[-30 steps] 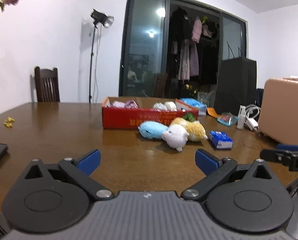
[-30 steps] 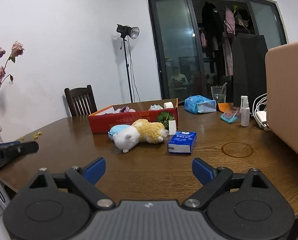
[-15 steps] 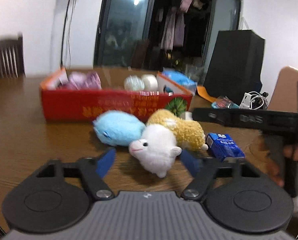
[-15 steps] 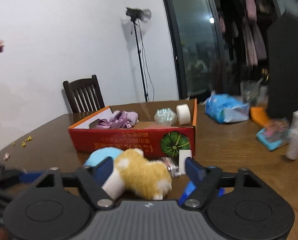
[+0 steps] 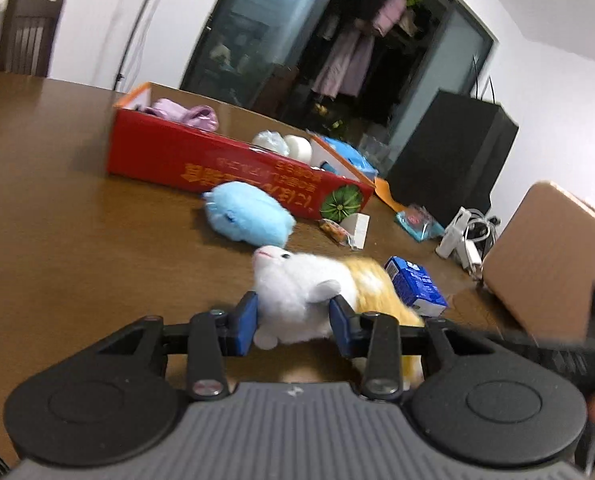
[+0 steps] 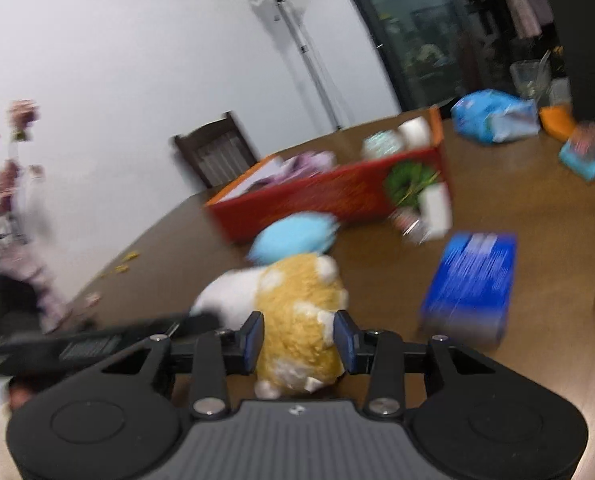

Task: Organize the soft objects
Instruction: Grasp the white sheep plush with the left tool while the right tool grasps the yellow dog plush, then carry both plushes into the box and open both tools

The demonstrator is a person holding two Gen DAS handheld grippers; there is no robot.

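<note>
My left gripper (image 5: 293,324) has its jaws closing on a white plush toy (image 5: 297,292), and the blue pads touch both its sides. A yellow plush toy (image 5: 373,284) lies right behind it. In the right wrist view my right gripper (image 6: 299,340) has its jaws closing on that yellow plush toy (image 6: 301,308), which fills the gap between the pads. The white plush toy (image 6: 229,292) shows to its left. A light blue plush toy (image 5: 245,216) (image 6: 293,236) lies on the table in front of a red cardboard box (image 5: 217,160) (image 6: 317,196) with purple cloth and pale rolls inside.
A small blue packet (image 5: 415,286) (image 6: 473,280) lies right of the toys. Snack wrappers (image 5: 341,232), a blue bag (image 6: 493,116), a white charger (image 5: 461,240) and a tan case (image 5: 553,252) crowd the right side. A chair (image 6: 217,152) and dried flowers (image 6: 9,168) stand at the left.
Both grippers moved forward and tilted down onto the toys. Their jaws narrowed from wide apart to touching the white and yellow plush toys. The two toys now sit apart from the light blue one.
</note>
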